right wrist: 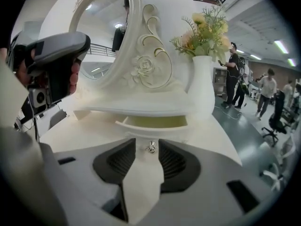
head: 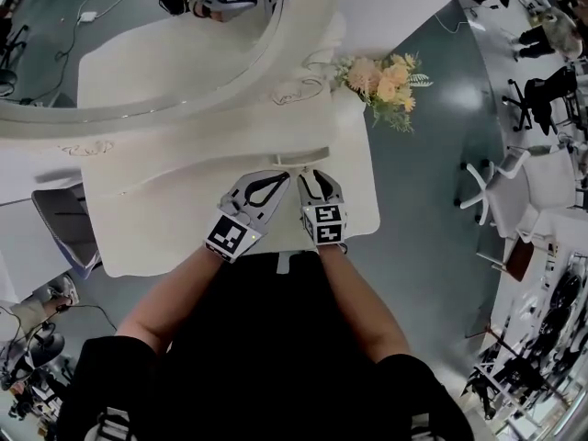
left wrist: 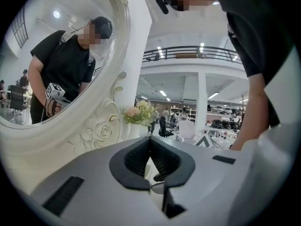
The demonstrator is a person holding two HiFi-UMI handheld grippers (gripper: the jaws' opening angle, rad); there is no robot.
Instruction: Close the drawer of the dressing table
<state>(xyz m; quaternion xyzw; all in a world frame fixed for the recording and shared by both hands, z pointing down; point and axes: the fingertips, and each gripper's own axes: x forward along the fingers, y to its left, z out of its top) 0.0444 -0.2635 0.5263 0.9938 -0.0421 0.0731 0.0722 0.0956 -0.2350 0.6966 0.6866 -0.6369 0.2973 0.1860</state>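
The cream, curved-front drawer [right wrist: 153,121] stands slightly open beneath the carved mirror base, at the middle of the glossy white tabletop [right wrist: 80,131]. Its small shiny metal knob [right wrist: 151,147] sits between the spread jaws of the right gripper [right wrist: 147,144]. The left gripper [left wrist: 150,142], ribbed black jaws pressed together on nothing, hovers alongside.

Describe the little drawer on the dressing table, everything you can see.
The drawer is cream white like the dressing table, with a curved front and a small silvery knob at its middle. It stands pulled partway out, open, showing a pale yellowish inside. The knob sits between the right gripper's parted jaws; whether they touch it is unclear.
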